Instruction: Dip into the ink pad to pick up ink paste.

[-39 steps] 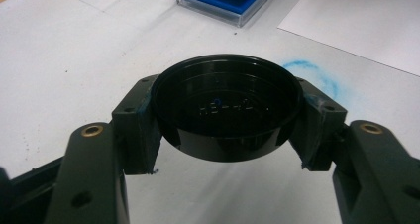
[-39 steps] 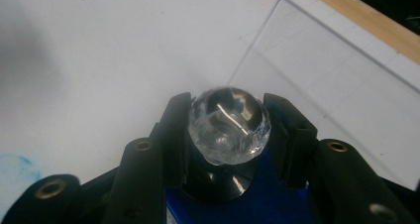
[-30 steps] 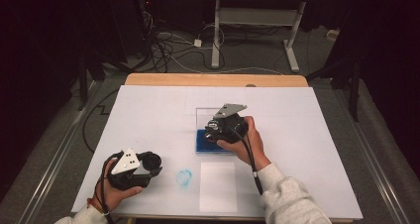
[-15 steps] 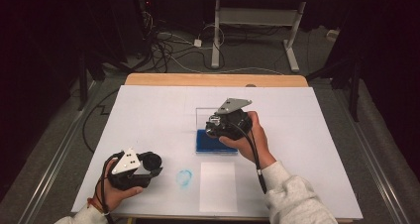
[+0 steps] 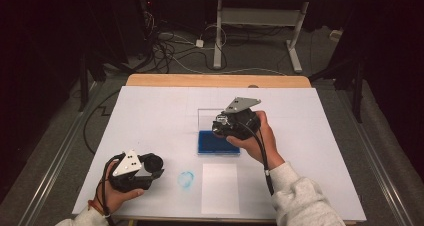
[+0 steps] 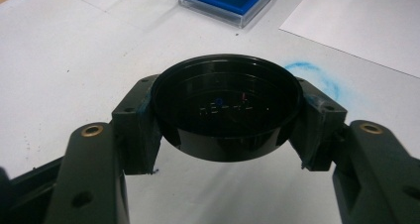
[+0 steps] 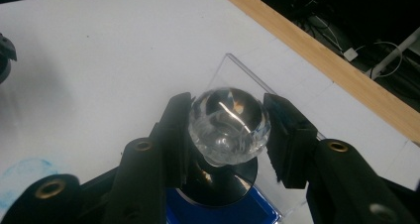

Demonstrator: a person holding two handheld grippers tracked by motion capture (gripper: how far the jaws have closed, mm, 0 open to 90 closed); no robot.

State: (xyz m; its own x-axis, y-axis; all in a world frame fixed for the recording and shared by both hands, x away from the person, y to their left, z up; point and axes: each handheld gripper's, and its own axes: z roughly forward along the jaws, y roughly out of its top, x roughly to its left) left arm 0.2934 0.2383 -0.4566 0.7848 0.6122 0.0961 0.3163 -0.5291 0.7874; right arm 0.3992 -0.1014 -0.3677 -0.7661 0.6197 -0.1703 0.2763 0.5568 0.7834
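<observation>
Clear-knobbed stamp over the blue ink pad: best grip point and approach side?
Grip the stamp by its clear faceted knob, coming from above with one jaw on each side. The knob is the rounded top, bulging wider than the neck under it, and it stands clear of the black disc base, which sits low over the blue ink pad. The right gripper already brackets it that way.

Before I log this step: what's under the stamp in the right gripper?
Under the stamp lies the blue ink pad in its clear case; whether its black base touches the pad is hidden. The right gripper has its fingers closed on the clear knob.
</observation>
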